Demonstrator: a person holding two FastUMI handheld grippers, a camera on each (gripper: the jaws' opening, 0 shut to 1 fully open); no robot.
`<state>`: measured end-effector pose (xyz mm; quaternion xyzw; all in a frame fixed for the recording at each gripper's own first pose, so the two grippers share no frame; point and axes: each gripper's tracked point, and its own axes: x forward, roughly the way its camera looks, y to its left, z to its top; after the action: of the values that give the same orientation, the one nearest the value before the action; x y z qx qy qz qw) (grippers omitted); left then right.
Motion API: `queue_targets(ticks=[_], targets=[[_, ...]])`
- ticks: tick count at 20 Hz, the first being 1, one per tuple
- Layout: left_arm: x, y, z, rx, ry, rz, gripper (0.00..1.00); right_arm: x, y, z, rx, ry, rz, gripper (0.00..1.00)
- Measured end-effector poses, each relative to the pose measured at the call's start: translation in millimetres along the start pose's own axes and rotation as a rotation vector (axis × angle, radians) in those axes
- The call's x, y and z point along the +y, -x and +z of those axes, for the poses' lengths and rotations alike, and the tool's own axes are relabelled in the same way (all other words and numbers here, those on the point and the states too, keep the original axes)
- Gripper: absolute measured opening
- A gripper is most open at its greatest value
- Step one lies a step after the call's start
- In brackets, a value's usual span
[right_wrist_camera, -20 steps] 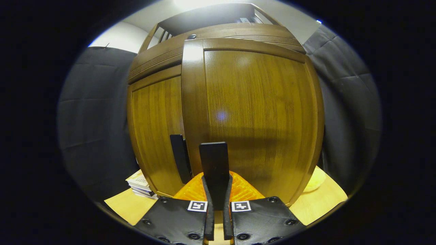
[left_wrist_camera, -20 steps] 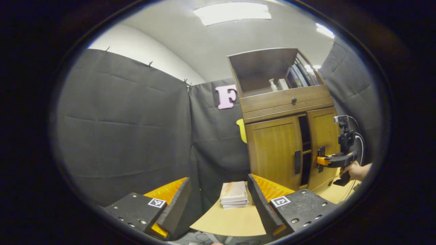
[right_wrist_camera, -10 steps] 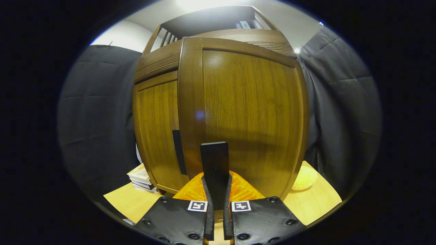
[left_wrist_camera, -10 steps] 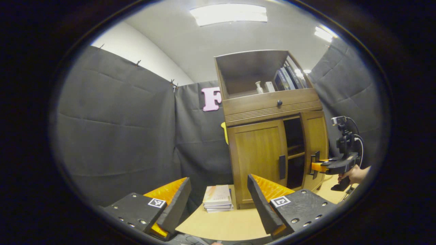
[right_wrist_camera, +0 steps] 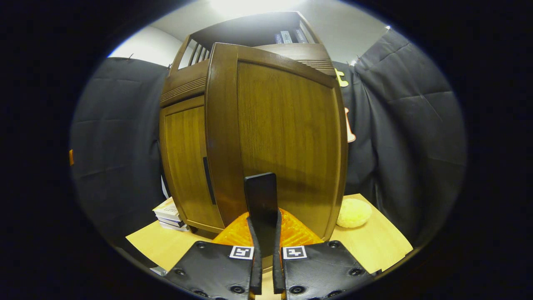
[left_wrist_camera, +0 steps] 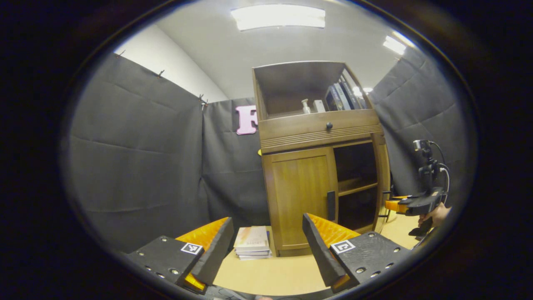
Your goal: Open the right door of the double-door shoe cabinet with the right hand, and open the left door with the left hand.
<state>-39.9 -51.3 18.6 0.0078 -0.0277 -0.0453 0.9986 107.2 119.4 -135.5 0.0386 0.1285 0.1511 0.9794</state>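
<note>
right door (right_wrist_camera: 287, 137) has swung much further out than a second ago. in the left gripper view it went from a narrow dark gap to nearly edge-on (left_wrist_camera: 381, 183), and we now see the shelf (left_wrist_camera: 357, 186) and the dark inside of the cabinet (left_wrist_camera: 316, 129). in the right gripper view the door panel stands straight ahead of our right gripper (right_wrist_camera: 263, 254), and cloth wall now shows to the right of it where wood was before.

right gripper: jaws clenched on the right door's handle (right_wrist_camera: 261, 208), which rises straight up out from between them. from the left gripper view we see that gripper farther off to the right (left_wrist_camera: 389, 205), with the hand (left_wrist_camera: 435, 214) holding it, at the door's free edge.

left gripper (left_wrist_camera: 268, 250): jaws released, wide apart, nothing between them. the left door (left_wrist_camera: 300, 196) sits ahead and a little right of the gap, shut, well apart from the tips. its handle (left_wrist_camera: 331, 205) is just above the right-hand fingertip in view. a stack of books (left_wrist_camera: 252, 248) lies on the table (left_wrist_camera: 270, 275) ahead, between the fingers.

our read: first half looks about done, right door is close to fully open. next is letting go on the right and bringing the left gripper in on the left door's handle. watch the books beside the cabinet on the way in.
</note>
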Motion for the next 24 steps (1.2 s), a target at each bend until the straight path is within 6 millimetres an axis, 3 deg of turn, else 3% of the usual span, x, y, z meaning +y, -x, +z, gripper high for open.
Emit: queue_targets(ticks=[10, 14, 21, 24], targets=[[-47, -14, -1, -0.018, 0.007, -0.096, 0.96, -48, 35, -2, 0.002, -0.007, -0.032, 0.11], [-69, -6, 3, -0.02, 0.013, -0.124, 0.96, -64, 46, -4, -0.001, -0.001, -0.045, 0.11], [-87, -6, 4, -0.025, 0.003, -0.157, 0.96, -106, 60, -5, -0.005, -0.003, -0.107, 0.07], [-96, -7, 6, -0.027, -0.004, -0.169, 0.96, -128, 64, -5, -0.004, -0.024, -0.137, 0.11]])
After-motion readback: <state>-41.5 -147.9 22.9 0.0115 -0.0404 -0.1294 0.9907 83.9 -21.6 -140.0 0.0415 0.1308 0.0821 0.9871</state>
